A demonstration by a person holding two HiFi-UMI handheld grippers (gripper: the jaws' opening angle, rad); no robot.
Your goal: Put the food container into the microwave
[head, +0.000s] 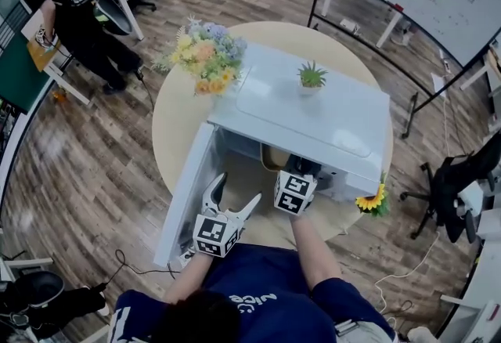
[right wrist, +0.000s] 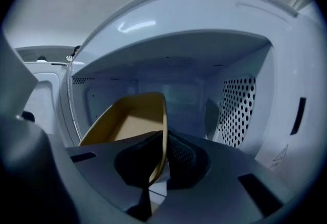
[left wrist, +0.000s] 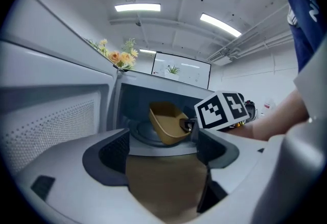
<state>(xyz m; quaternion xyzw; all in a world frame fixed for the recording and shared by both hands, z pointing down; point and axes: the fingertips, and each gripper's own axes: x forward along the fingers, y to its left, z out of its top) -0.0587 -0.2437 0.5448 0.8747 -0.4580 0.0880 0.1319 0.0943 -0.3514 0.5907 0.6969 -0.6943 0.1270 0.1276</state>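
The white microwave (head: 313,118) stands on a round table, its door (head: 185,196) swung open to the left. A tan food container (right wrist: 130,123) hangs tilted just inside the cavity mouth. My right gripper (right wrist: 161,152) is shut on the container's right wall. In the head view only this gripper's marker cube (head: 294,192) shows at the opening, with the container (head: 274,155) beyond it. My left gripper (head: 237,191) waits in front of the opening, open and holding nothing. Its own view looks past the left gripper (left wrist: 163,150) at the container (left wrist: 167,123) above the turntable.
A flower bouquet (head: 205,58) stands behind the microwave's left corner. A small potted plant (head: 311,77) sits on top of it, and a sunflower (head: 373,199) lies at its right. The perforated cavity wall (right wrist: 237,110) is close on the right. A person (head: 74,9) stands far left.
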